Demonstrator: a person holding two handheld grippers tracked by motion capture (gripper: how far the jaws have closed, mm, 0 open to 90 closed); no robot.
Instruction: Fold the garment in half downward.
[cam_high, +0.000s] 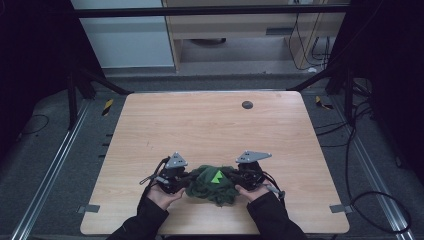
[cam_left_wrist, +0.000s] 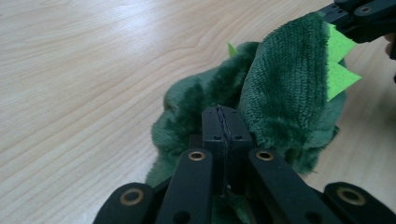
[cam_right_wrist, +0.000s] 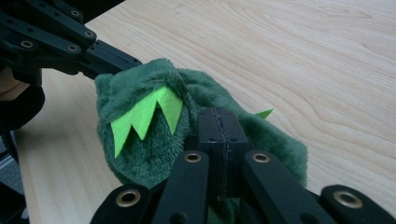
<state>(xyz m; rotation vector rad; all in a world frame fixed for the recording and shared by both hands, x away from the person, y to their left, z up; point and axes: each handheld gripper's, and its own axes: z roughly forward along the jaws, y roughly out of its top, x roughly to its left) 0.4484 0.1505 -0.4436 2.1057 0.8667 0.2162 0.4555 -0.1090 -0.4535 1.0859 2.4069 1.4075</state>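
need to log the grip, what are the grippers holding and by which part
Both hold the green plush garment: the left gripper pinches its fuzzy edge at one side, the right gripper the opposite side, jaws shut on fabric.

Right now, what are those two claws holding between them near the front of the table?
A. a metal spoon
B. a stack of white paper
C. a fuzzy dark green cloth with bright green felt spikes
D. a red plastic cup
C: the left claw and the right claw each pinch an end of the fuzzy green cloth, with bright green spikes on it.
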